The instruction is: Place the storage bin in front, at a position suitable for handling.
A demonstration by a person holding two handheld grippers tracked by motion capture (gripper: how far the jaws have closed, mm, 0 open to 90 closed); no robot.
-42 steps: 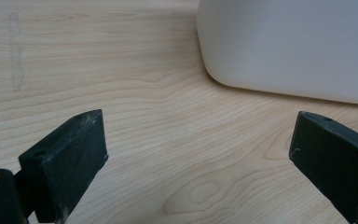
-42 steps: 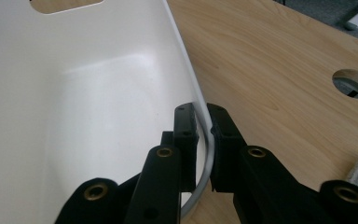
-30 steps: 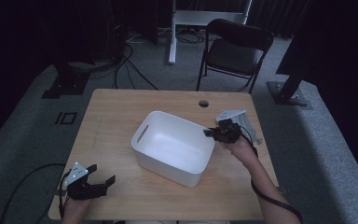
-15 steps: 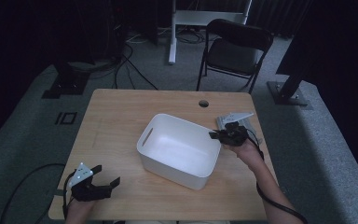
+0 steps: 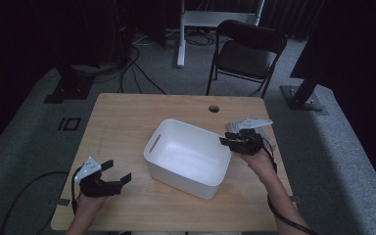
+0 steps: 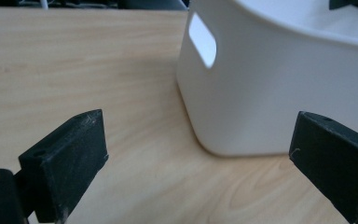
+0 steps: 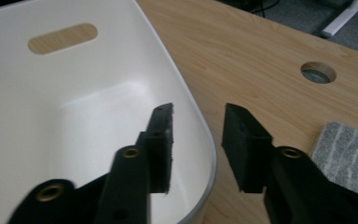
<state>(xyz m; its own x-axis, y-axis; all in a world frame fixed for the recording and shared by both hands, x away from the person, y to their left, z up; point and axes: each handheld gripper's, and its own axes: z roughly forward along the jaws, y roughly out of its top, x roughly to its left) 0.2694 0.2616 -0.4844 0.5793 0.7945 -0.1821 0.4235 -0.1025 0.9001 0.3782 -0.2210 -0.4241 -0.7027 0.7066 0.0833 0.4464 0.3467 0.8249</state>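
One hand-held gripper (image 7: 196, 140) straddles white bin (image 7: 74, 116) rim, jaws parted.

Light wooden table (image 5: 127, 127) with a round hole (image 5: 214, 108) near its far edge. Resting directly on it — a white bin (image 5: 188, 157) at centre-right, and a grey striped cloth (image 7: 349, 156) just beside the bin's right end.
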